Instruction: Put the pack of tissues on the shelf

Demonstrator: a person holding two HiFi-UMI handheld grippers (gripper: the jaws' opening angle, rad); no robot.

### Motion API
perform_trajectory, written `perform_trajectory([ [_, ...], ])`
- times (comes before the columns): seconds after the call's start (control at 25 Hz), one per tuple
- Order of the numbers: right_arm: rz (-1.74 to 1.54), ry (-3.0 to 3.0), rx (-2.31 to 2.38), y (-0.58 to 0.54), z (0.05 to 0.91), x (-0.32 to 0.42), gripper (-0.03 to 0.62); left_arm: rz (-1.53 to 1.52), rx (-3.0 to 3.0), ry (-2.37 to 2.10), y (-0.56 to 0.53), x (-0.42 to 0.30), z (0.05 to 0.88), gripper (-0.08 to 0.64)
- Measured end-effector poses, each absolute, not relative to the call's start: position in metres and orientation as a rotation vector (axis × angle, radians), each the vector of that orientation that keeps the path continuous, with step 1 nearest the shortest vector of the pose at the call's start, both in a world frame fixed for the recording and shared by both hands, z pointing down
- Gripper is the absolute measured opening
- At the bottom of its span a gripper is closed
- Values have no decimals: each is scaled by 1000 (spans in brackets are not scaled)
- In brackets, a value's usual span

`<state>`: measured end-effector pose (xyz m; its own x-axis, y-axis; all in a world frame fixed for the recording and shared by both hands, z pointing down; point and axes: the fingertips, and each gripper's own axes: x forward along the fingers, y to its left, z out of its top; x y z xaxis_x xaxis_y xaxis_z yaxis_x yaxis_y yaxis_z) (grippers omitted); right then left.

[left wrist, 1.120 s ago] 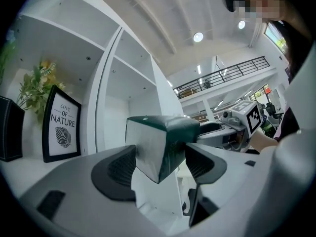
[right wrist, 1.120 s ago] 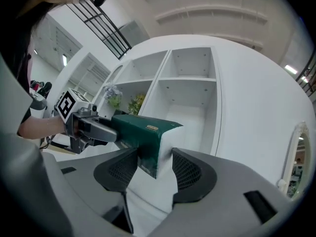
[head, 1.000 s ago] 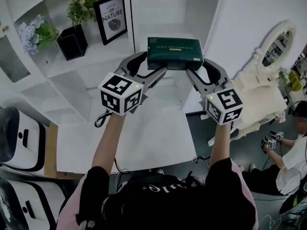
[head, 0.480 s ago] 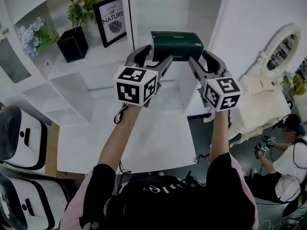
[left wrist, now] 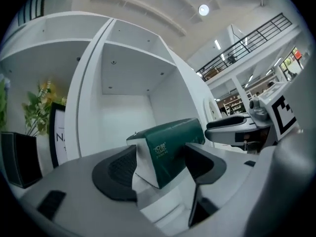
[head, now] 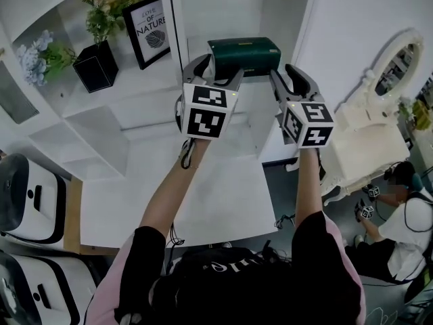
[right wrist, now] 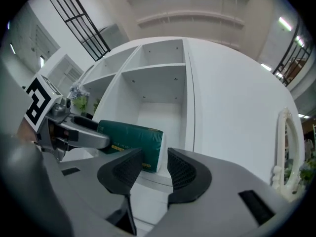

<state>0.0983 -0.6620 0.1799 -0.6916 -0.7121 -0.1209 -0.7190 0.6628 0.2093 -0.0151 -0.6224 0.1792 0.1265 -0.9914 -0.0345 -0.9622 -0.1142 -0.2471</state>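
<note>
Tissue pack (head: 243,47), green, near framed print (head: 150,23) "LOVE OF NATURE".

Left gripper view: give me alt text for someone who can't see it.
The left gripper grips one end of a green tissue pack, held before an open white shelf compartment. A framed print and flowers stand in the next compartment at left.

framed print (head: 145,31): "LOVE OF NATURE" | pack of tissues (head: 243,47): print too small to read
</note>
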Motion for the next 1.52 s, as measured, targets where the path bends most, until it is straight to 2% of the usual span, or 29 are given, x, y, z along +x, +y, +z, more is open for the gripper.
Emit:
perform_trajectory([
  [0.52, 333, 2904, -1250, -661, 215, 110, 179, -388, -2143, 1967, -662, -10, 185, 313],
  [1.04, 290, 2972, -1220, -633, 243, 101, 178, -298, -2214, 1845, -628, -7, 186, 313],
  [1.52, 114, 3043, -1127, -579, 303, 69, 173, -357, -2467, 1657, -543, -1, 284, 313],
])
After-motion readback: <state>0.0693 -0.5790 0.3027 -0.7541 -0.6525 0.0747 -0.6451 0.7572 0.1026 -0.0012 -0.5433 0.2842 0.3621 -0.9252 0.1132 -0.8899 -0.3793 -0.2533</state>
